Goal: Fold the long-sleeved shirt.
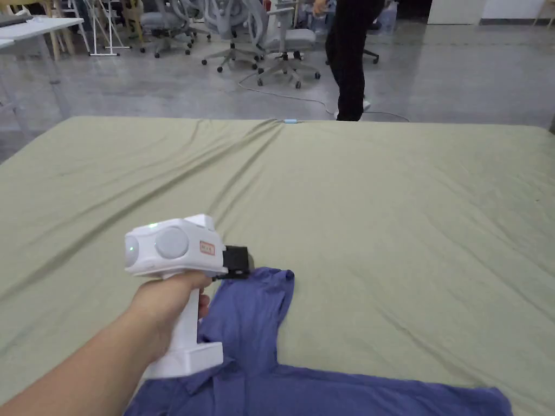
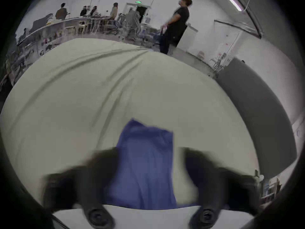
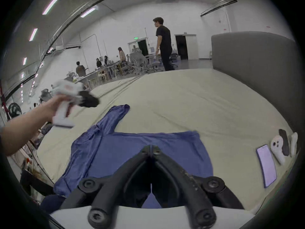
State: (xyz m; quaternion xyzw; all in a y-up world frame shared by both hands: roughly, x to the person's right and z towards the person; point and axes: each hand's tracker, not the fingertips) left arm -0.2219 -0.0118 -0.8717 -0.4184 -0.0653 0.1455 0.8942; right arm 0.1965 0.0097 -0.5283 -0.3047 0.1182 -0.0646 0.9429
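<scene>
My left gripper (image 2: pixel 146 163), white pistol-shaped body with black jaws, is up in the air over the near-left part of the bed, jaws spread wide apart and blurred, nothing between them but the view down onto the sleeve. My left hand (image 1: pixel 162 309) is wrapped round its handle. My right gripper (image 3: pixel 151 148) has its black jaws pressed together tip to tip, empty, poised above the shirt's body. The blue long-sleeved shirt (image 3: pixel 148 148) lies flat along the near edge of the bed, one sleeve (image 1: pixel 260 309) stretched away from me toward the middle, its cuff just beside the left gripper's jaws. Under it all, the pale green bed sheet (image 1: pixel 379 216), creased. By the near-right corner, a flat phone-like slab (image 3: pixel 266 164) and a white and dark soft toy (image 3: pixel 280 146). Beyond the far edge, a person in black (image 3: pixel 164 44) stands on the grey floor.
</scene>
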